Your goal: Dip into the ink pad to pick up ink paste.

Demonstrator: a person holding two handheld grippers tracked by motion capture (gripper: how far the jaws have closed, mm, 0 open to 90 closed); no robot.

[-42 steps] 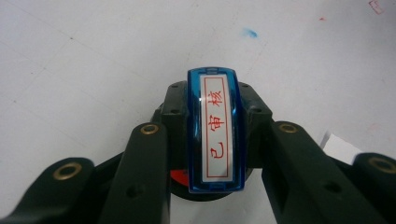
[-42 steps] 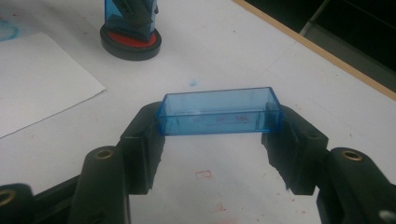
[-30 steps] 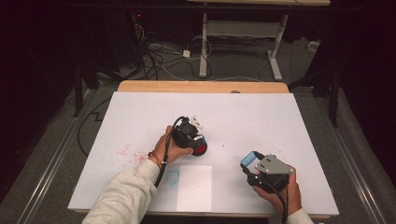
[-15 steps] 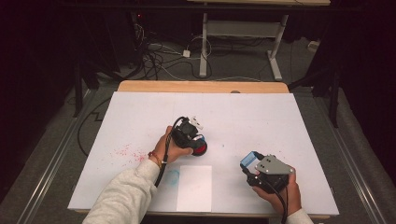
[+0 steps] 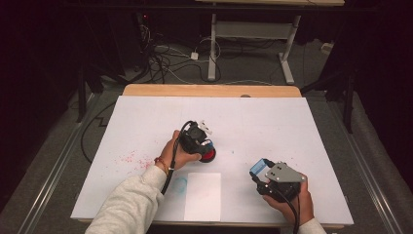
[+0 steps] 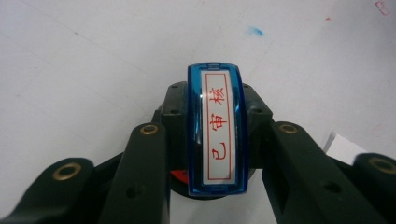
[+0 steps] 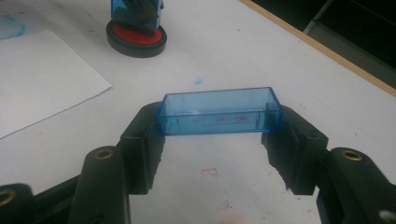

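Note:
My left gripper (image 5: 198,138) (image 6: 217,140) is shut on a blue stamp (image 6: 215,107) whose white label carries red characters. The stamp (image 7: 135,11) stands on a round red ink pad with a black rim (image 5: 209,155) (image 7: 136,38) near the table's middle. My right gripper (image 5: 259,171) (image 7: 219,125) rests low at the front right. It is shut on a clear blue plastic cap (image 5: 257,167) (image 7: 219,112), held across by its two ends with the open side toward the camera.
A white sheet of paper (image 5: 203,195) (image 7: 37,79) lies at the front between the hands, a blue scribble (image 5: 179,183) beside it. Red ink specks (image 5: 130,158) mark the white table cover (image 5: 272,122). A wooden edge (image 5: 209,90) runs along the far side.

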